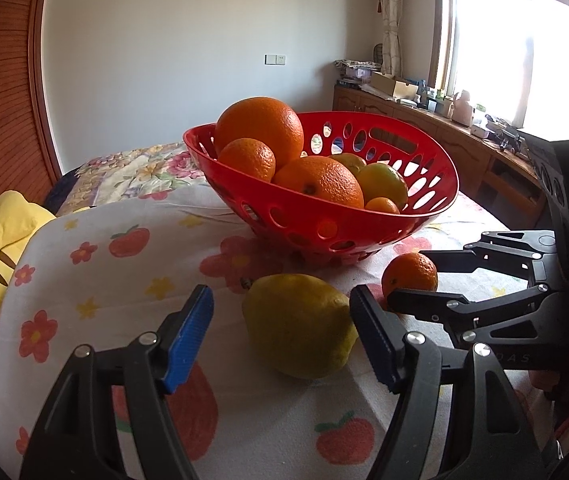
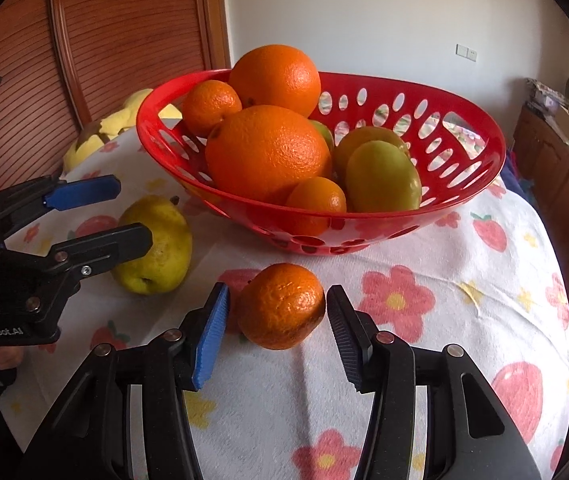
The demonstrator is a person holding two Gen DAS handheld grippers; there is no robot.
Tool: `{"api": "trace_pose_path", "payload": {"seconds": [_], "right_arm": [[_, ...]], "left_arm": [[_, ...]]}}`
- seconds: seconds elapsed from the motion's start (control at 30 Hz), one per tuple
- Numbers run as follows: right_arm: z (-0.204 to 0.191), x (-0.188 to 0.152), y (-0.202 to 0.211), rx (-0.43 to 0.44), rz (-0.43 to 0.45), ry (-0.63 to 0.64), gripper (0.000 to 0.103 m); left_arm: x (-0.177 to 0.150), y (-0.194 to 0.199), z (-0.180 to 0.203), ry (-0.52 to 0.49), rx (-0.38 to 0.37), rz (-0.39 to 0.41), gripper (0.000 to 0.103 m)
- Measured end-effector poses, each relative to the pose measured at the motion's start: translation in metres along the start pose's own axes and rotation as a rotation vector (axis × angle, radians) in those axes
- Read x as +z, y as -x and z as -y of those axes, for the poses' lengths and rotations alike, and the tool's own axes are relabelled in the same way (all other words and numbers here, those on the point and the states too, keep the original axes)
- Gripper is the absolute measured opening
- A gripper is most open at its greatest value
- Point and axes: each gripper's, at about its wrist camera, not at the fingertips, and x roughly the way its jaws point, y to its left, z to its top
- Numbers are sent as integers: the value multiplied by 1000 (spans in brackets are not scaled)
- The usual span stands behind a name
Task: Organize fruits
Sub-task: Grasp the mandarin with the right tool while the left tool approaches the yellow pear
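Both loose fruits lie on the flowered cloth [image 2: 424, 352] in front of the red basket [image 2: 464, 184], toward the bench's near edge. The left tongs [image 1: 280, 336] stand wide open around the pear [image 1: 298, 326], touching nothing on the left side; the right tongs [image 2: 276, 334] are open too, bracketing the small mandarin [image 2: 281, 306] with a sliver of gap either side.

The risk, I'd say, is rolling: one pad touching first could nudge the mandarin off toward the edge. The pear is broad and tapering, so it may squirt out when squeezed. The basket is heaped, and the top orange [image 2: 274, 80] could tumble out if another fruit is dropped in.

Count: one basket; inside it two big oranges, two small ones, and at least two greenish-yellow fruits; outside, one pear and one mandarin.
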Motion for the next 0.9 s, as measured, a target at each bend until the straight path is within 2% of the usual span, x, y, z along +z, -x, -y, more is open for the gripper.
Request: {"api": "trace_pose_path", "payload": {"seconds": [0.4, 0.7, 0.9], "right_arm": [[5, -10, 6, 30, -7, -11, 45], [12, -25, 27, 11, 12, -25, 45], [8, -29, 24, 0, 5, -17, 46]], "left_arm": [[1, -2, 3, -13, -5, -12, 72], [0, -7, 10, -32, -32, -41, 74], [-1, -11, 13, -44, -47, -65, 76]]}}
